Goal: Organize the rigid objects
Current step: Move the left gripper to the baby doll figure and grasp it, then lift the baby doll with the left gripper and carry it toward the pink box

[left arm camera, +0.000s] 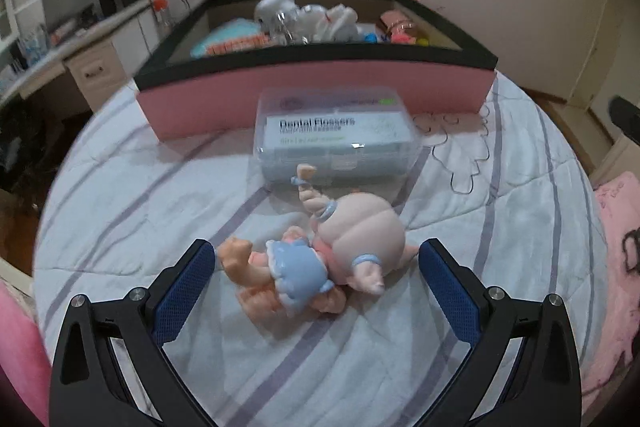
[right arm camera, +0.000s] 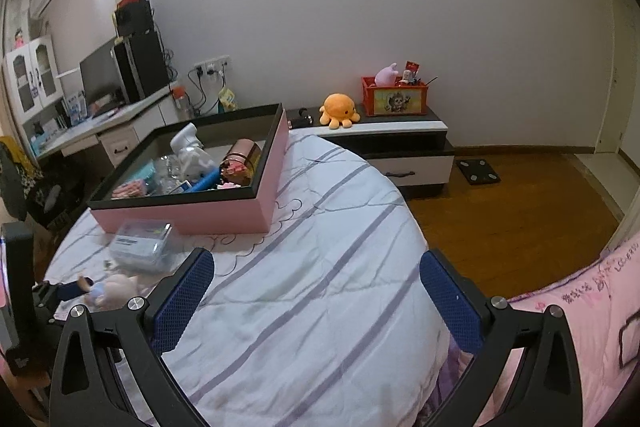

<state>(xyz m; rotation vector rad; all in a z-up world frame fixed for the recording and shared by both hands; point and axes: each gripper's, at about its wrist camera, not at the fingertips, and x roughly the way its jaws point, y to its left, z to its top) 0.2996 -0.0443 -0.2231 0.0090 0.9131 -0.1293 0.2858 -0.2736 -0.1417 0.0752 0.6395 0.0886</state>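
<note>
Since the doll lies on its side on the bed, the left gripper sits low with fingers spread to either side of it, not touching, likely lined up for a grasp. Floss box rests just beyond, near the pink bin, probably the destination. Right gripper hangs spread over bare quilt, holding nothing.

left wrist near doll, right wrist farther, shared box
</note>
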